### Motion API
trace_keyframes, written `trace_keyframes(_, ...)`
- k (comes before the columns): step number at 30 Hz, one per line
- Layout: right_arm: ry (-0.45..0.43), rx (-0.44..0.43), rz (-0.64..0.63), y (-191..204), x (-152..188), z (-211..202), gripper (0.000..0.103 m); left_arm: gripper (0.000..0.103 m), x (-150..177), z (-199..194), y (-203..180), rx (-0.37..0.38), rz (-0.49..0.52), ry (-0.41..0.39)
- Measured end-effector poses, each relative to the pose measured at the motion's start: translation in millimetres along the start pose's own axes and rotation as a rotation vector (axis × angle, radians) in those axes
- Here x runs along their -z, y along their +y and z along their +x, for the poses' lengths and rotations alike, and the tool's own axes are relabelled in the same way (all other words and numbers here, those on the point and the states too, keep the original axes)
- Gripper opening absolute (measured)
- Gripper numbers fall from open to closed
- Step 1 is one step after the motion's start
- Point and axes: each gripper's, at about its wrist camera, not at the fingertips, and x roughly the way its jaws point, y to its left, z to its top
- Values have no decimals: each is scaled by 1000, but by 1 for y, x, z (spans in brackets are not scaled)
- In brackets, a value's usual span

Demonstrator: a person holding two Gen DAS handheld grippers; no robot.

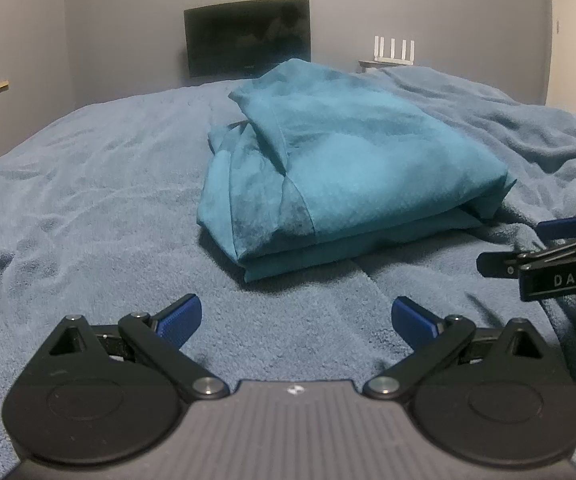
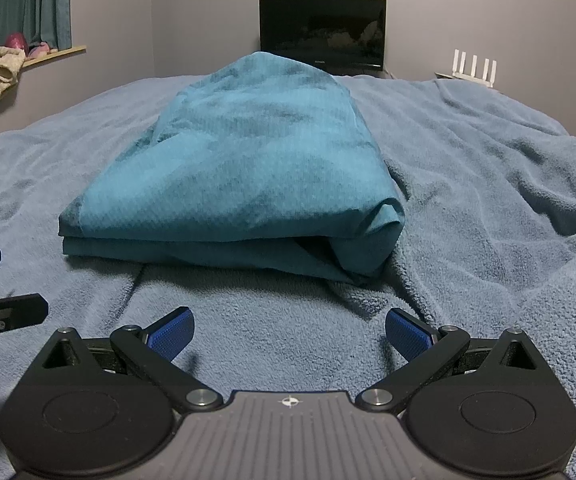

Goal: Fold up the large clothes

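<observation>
Teal folded garment (image 1: 328,168) lies mid-frame on the bed (image 1: 87,200); we hold the left tongs (image 1: 296,320) and right tongs (image 2: 290,330) wide, empty, below it.

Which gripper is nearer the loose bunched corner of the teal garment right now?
Right, by my estimate. The right gripper faces the teal garment with that corner just ahead. The left gripper sits off the opposite front corner. Both are open and apart from it.
</observation>
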Motion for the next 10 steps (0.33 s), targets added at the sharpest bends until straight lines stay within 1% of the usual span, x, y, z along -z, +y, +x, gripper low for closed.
trace_keyframes(4, 2, 0, 0, -1, 0, 0, 103, 102, 0, -1, 1, -4, -6, -2)
trace_keyframes(10, 4, 0, 0, -2, 0, 1, 103, 102, 0, 0, 2, 11, -8, 5)
